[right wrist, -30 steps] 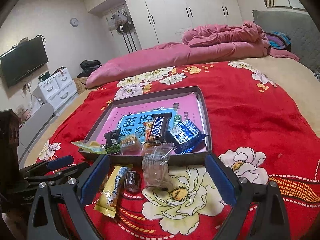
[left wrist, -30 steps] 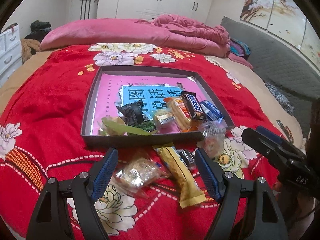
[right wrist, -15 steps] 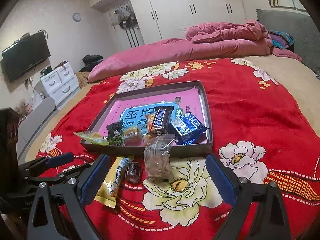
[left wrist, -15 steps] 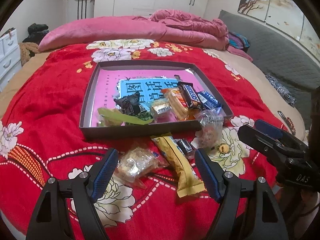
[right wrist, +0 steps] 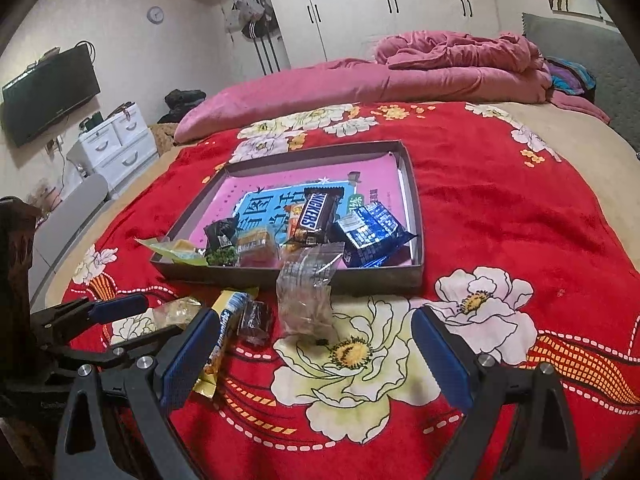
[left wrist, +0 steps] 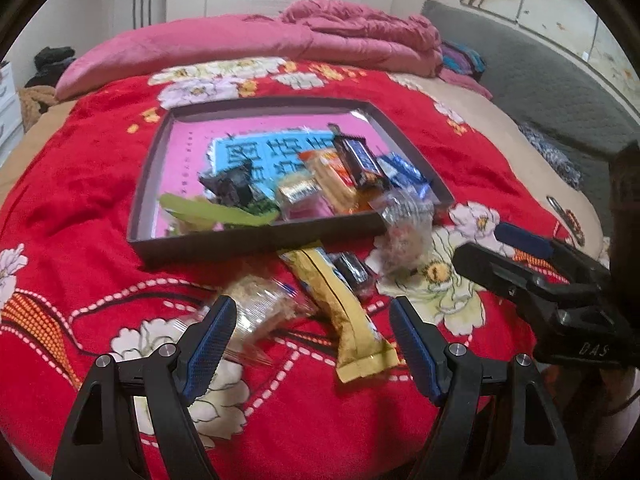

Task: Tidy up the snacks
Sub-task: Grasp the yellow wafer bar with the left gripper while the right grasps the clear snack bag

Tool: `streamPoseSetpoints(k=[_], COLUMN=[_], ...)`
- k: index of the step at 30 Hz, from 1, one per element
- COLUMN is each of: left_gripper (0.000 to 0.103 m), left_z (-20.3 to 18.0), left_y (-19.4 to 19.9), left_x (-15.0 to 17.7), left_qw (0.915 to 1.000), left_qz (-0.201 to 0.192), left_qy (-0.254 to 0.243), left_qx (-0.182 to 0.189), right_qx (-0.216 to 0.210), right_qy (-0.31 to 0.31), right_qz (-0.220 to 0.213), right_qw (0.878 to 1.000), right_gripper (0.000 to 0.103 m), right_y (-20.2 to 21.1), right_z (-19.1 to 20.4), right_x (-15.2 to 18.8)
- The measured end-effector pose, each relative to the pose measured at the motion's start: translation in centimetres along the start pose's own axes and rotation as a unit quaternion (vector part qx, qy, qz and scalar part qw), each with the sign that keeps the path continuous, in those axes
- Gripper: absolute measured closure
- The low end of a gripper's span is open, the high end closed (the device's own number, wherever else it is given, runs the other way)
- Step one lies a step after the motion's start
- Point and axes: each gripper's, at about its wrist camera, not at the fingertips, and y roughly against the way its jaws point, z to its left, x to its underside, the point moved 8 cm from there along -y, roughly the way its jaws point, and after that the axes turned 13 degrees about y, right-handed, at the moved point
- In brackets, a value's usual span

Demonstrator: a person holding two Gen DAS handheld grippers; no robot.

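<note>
A shallow grey tray point(left wrist: 256, 242) point(right wrist: 414, 208) with a pink floor lies on the red bed and holds several snacks, among them a Snickers bar point(right wrist: 316, 214) and a blue packet point(right wrist: 370, 234). In front of it lie a clear crumbly packet point(left wrist: 260, 312), a yellow bar point(left wrist: 340, 312) point(right wrist: 224, 328), a small dark sweet point(left wrist: 354, 272) point(right wrist: 254, 320) and a clear bag point(left wrist: 404, 236) point(right wrist: 308, 292) leaning on the tray's wall. My left gripper point(left wrist: 310, 344) is open, just short of the clear packet and yellow bar. My right gripper point(right wrist: 316, 364) is open, short of the clear bag.
The red flowered blanket point(right wrist: 500, 208) covers a round bed. A pink quilt point(right wrist: 360, 80) is piled at the far side. A white drawer unit point(right wrist: 116, 144) and a wall television point(right wrist: 48, 96) stand at the left. A grey padded headboard point(left wrist: 540, 76) runs at the right.
Both grippers have drawn back and risen slightly, so the tray and loose snacks sit a little farther off. Both stay open. No snack has moved.
</note>
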Motion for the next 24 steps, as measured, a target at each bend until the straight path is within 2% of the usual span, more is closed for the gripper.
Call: streamPoseSetpoints(k=[9, 12, 21, 24], left_gripper=[0.023, 0.023, 0.047, 0.058], left_z=[-1.4, -1.6, -1.2, -1.2], left_y=[-1.0, -1.1, -2.3, -2.8], left_x=[1.0, 1.1, 1.2, 1.3], left_qw=[0.9992, 0.9989, 0.9989, 0.9987], left_qz=[0.024, 0.027, 0.043, 0.050], left_qy=[-0.025, -0.025, -0.012, -0.010], left_qx=[0.020, 0.027, 0.018, 0.011], right_qx=[-0.013, -0.015, -0.035, -0.039], right_qy=[-0.028, -0.030, -0.033, -0.041], right_qz=[0.033, 0.042, 0.055, 0.057], right_qw=[0.999, 0.999, 0.997, 0.997], right_gripper=[0.006, 0.013, 0.031, 0.031], right_y=[-1.8, -2.4, -4.2, -4.7], right_z=[-0.7, -0.5, 0.3, 0.1], right_x=[1.0, 1.1, 1.0, 1.0])
